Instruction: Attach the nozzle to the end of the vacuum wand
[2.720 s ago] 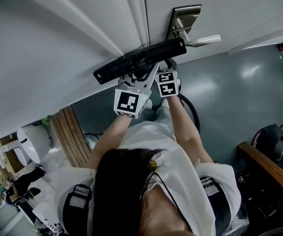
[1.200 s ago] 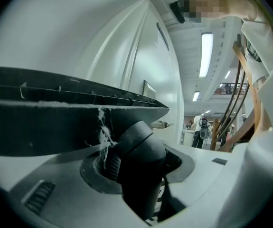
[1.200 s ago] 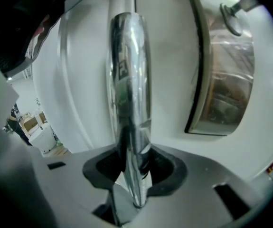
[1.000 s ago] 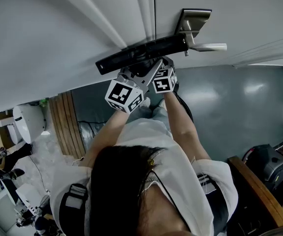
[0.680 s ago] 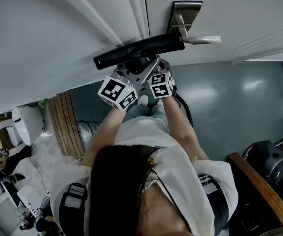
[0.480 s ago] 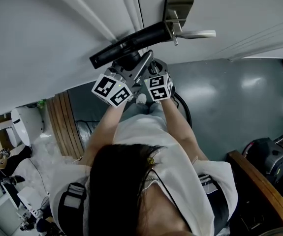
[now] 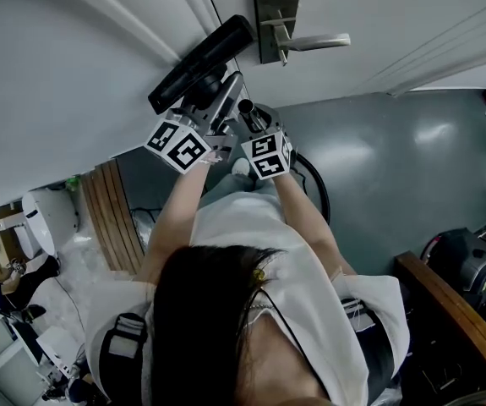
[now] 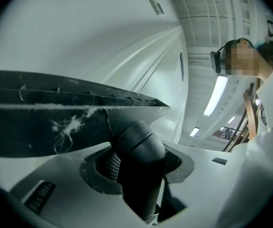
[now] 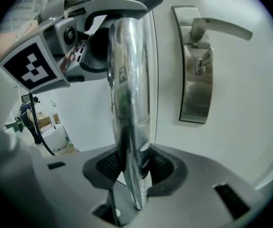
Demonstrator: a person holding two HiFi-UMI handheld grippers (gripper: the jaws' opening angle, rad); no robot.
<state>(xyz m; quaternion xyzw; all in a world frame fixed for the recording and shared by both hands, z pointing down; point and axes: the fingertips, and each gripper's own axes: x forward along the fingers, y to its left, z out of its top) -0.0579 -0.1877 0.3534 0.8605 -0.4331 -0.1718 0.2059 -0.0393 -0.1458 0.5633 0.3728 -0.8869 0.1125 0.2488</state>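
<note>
In the head view the black flat nozzle (image 7: 200, 62) slants steeply in front of the white door. My left gripper (image 7: 204, 101) is shut on the nozzle's dark grey neck (image 8: 138, 151), which fills the space between the jaws in the left gripper view, below the nozzle's underside (image 8: 55, 118). My right gripper (image 7: 247, 115) is shut on the chrome vacuum wand (image 9: 127, 103). The wand runs up from its jaws to the neck beside the left gripper's marker cube (image 9: 32, 65). Whether the wand's end is seated in the neck is hidden.
A metal lever door handle (image 7: 297, 41) sits just right of the nozzle. A black hose (image 7: 314, 184) loops over the grey floor below my right arm. A wooden chair arm (image 7: 454, 311) stands at the right and wooden slats (image 7: 111, 227) at the left.
The nozzle has swung from nearly level to a steep slant, its right end rising. The left gripper has rolled with it, and both grippers sit further left and higher in the head view.
</note>
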